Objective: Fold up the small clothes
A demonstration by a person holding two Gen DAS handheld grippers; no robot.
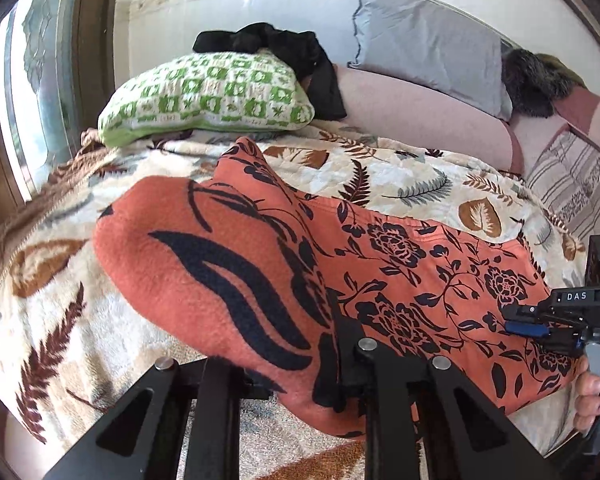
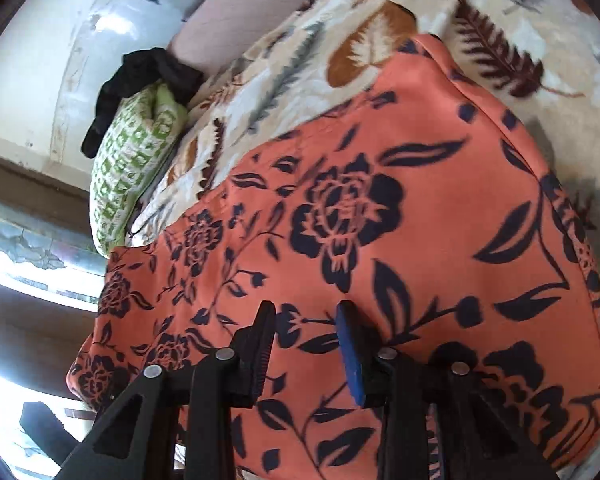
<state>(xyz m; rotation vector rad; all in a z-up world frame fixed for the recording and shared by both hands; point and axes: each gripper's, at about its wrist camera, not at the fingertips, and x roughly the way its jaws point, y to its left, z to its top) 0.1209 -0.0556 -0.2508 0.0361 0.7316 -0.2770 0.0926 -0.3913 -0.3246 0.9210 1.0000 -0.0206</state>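
Lifting a flap of the orange floral garment [image 1: 236, 264] to fold it, your left gripper [image 1: 336, 364] clamps it; your right gripper [image 2: 306, 320] stands released over the cloth.

— What's in front of me?
— I've got the garment [image 1: 400, 280] spread on the blanket [image 1: 400, 184]. Behind it, to the left, a pillow [image 1: 204, 96] with a dark cloth [image 1: 268, 44] on top; a cushion [image 1: 428, 44] leans against the wall, right.
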